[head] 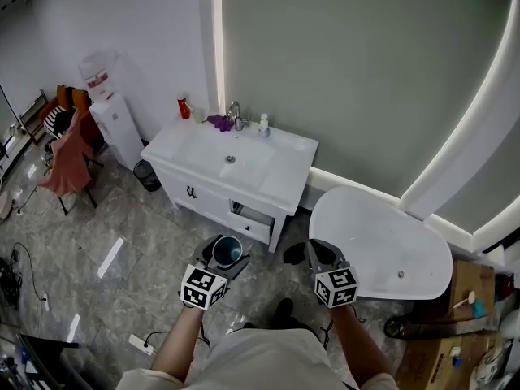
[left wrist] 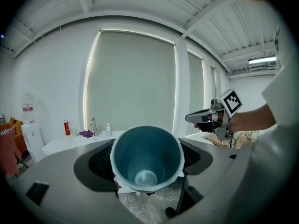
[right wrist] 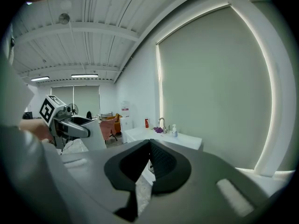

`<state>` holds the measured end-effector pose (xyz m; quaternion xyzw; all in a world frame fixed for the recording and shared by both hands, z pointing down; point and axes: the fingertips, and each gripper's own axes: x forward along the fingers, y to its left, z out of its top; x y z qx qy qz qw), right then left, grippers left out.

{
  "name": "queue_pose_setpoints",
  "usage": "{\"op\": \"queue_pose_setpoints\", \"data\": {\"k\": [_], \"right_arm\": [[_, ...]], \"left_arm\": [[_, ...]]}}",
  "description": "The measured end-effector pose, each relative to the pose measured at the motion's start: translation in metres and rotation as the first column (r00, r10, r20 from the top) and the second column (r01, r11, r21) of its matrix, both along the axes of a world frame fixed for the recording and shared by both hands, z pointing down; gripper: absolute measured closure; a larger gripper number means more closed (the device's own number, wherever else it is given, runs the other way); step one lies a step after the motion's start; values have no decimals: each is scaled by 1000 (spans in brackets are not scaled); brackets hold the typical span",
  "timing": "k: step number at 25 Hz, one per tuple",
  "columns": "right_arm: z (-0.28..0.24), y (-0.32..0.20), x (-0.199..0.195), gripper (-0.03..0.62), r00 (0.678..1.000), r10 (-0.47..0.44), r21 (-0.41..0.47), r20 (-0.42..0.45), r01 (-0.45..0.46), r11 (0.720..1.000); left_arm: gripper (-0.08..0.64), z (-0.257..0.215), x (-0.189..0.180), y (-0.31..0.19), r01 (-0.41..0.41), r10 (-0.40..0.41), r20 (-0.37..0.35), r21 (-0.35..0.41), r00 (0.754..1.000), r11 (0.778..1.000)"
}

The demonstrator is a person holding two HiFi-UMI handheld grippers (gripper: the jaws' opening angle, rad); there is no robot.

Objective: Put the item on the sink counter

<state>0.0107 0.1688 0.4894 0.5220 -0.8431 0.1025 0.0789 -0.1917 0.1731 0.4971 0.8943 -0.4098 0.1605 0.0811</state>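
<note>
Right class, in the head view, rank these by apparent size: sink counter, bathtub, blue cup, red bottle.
1-2. Sink counter and bathtub: they look alike, so unranked; the tub is nearer the camera.
3. Blue cup.
4. Red bottle, far off.

No words or numbers were legible. The red label [head: 97,82] on the water jug [head: 96,63] was too small to read.

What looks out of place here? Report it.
One drawer under the sink counter looks pulled partly open, with a dark gap above its front. Nothing seems spilled, and the cup looks empty.
</note>
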Motion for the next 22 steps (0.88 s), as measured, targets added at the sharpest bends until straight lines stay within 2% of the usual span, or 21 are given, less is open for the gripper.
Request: {"op": "queue_pose_setpoints", "data": {"k": [8, 22], "right_arm": [[5, -44, 21, 581, 999, -33, -2, 7, 33, 999], [13, -147, 65, 581, 994, -107, -14, 18, 108, 994]], "left_arm": [[170, 3, 24, -34, 29, -28, 8, -11, 1000, 1000], [170, 4, 72, -122, 99, -99, 11, -19, 995, 995]]}}
